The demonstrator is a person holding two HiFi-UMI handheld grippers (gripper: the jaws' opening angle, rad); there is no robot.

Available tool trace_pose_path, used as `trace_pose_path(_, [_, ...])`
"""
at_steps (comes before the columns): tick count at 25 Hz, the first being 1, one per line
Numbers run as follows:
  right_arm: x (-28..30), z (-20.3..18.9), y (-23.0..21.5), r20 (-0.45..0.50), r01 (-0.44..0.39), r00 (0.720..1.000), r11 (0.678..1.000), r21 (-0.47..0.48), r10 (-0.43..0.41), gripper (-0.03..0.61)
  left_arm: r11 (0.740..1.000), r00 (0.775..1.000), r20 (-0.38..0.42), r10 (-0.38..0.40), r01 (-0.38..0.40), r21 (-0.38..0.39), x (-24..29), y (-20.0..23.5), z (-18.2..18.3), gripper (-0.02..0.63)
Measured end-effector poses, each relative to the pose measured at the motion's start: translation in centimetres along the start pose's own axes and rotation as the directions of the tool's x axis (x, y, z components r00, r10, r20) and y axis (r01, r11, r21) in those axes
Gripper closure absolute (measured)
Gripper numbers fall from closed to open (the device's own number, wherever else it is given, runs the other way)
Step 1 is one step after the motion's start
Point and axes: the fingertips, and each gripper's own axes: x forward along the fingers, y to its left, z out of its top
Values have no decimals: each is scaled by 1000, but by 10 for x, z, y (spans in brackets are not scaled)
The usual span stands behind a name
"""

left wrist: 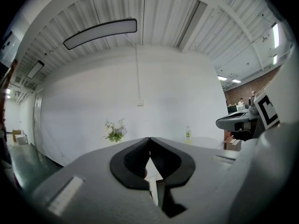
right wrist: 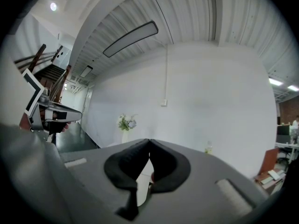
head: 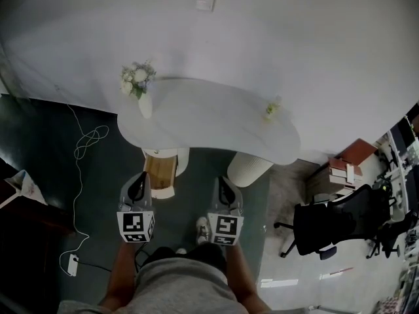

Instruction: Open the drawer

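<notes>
While left tool [head: 140, 178] sits closed | drawer [head: 160, 169] just beside its right

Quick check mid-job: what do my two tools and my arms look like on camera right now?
The left tool and right tool match: pale grey bodies tapering to black, curved jaw pads. Each carries a white cube with black square markers at its rear, nearest the person. The forearms show no sleeves, and a grey garment covers the torso.
</notes>
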Motion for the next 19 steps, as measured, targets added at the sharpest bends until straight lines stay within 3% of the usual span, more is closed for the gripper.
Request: trace_pose_path(19, [9, 7, 11, 15, -5, 1000, 1000, 1, 5, 574, 1000, 1000, -12, -14, 14, 0, 4, 9, -7, 603])
